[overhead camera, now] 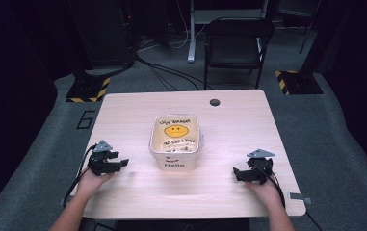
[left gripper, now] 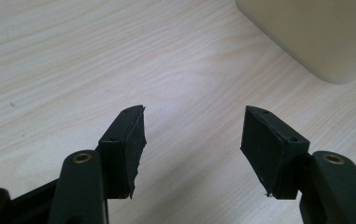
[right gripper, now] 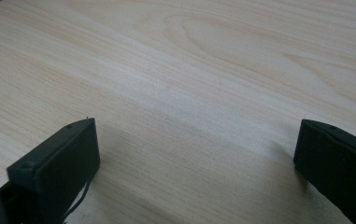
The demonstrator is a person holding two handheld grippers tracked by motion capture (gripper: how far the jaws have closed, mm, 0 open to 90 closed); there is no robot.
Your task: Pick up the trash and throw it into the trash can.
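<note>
- The white tub [overhead camera: 175, 142] with a smiley-face label sat at the centre of the wooden table [overhead camera: 229, 125].
- The left gripper [overhead camera: 116, 164] lay at the tub's eight o'clock, jaws apart and empty.
- The right gripper [overhead camera: 239, 174] lay at its four o'clock, jaws spread wide over bare wood.

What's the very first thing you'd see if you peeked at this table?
A see-through plastic tub with a yellow smiley face inside sits in the middle of the pale wooden table. On either side of it, a hand rests a black two-jaw tool on the wood: the left gripper and the right gripper, both with jaws apart and nothing between them. Behind the table stands a black folding chair.
</note>
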